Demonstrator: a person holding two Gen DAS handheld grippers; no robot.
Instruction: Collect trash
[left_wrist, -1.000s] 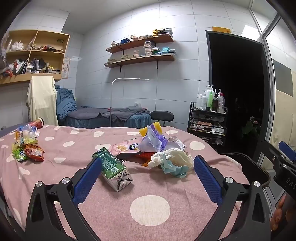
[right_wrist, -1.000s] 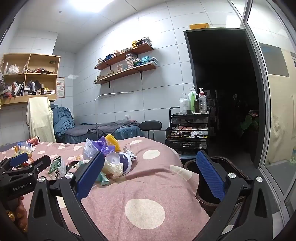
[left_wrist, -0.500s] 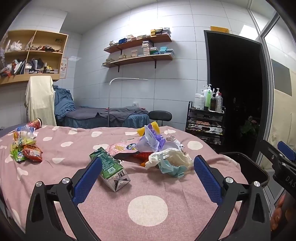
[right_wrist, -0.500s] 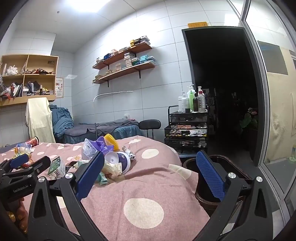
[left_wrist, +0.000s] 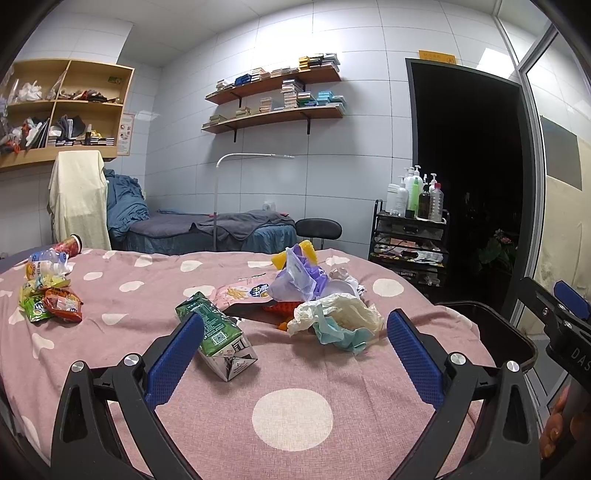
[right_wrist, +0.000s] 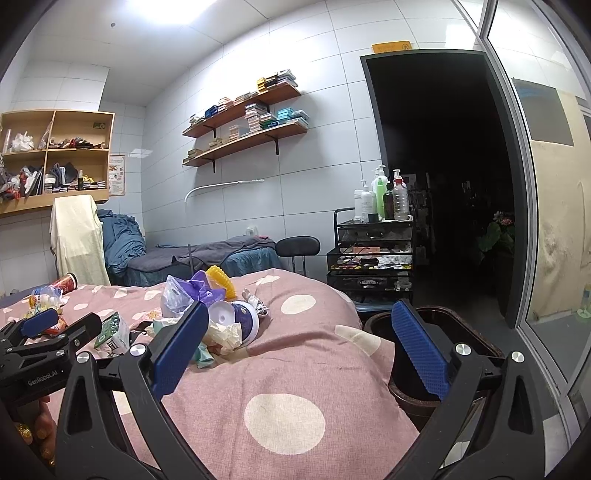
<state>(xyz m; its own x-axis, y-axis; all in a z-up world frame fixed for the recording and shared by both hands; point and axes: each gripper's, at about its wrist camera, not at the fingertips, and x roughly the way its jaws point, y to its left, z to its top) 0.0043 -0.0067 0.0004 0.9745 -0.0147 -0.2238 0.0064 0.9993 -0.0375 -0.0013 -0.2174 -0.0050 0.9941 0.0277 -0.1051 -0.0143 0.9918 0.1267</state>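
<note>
The left gripper was held level with its blue-padded jaws spread wide, nothing between them. The right gripper was spread just as wide and empty. In the left wrist view, fingers of the person's right hand showed at four o'clock.

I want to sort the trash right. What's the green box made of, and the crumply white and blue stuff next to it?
The green box looks like coated cardboard, a drink carton: flat printed sides, sharp folded end, slight sheen. The crumpled wad seems soft tissue or thin plastic film, cream and teal; its loose, matte wrinkles leave that open.
</note>
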